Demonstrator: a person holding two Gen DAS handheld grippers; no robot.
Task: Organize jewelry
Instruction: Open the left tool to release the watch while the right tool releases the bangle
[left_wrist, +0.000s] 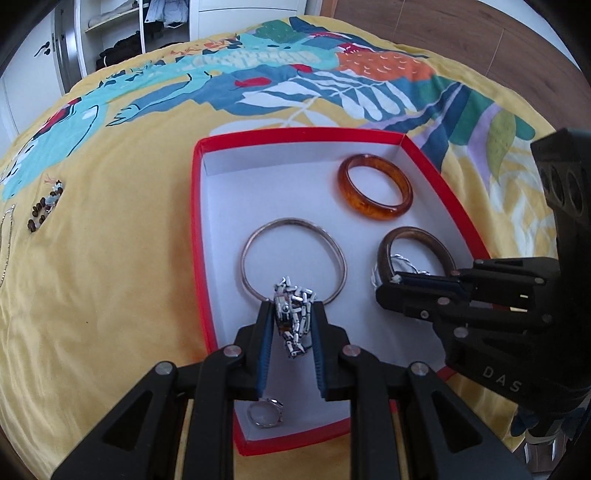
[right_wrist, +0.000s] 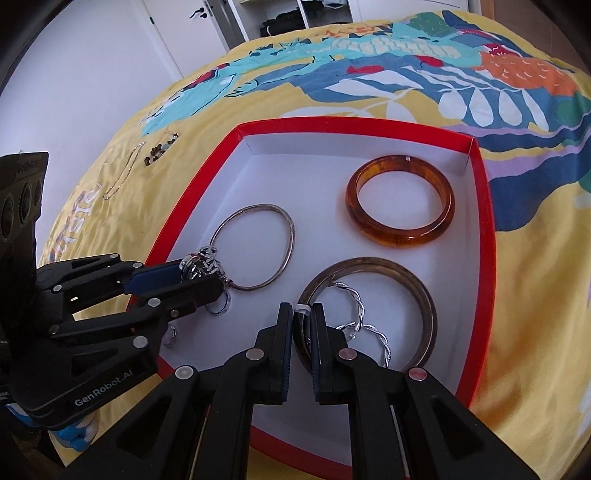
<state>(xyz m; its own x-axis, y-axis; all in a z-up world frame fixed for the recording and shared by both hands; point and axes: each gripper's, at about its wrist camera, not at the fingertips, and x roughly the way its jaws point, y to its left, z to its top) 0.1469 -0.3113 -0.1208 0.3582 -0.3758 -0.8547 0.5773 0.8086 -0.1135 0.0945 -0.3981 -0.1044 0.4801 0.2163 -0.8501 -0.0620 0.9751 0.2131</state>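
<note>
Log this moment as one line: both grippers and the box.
left gripper: shut on silver link bracelet | right gripper: shut on twisted silver bracelet | red box: three bangles

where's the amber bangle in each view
Left wrist view: amber bangle lies upper right inside the red box, near its far right corner.
Right wrist view: amber bangle lies right of centre, near the far right corner.
Shared landmark: the thin metal bangle beside it.

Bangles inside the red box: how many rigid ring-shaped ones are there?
3. The translucent amber bangle lies near the far right corner, the thin silver metal bangle at middle left, and the dark brown bangle sits nearest, at right. Grippers may hide others.
</note>
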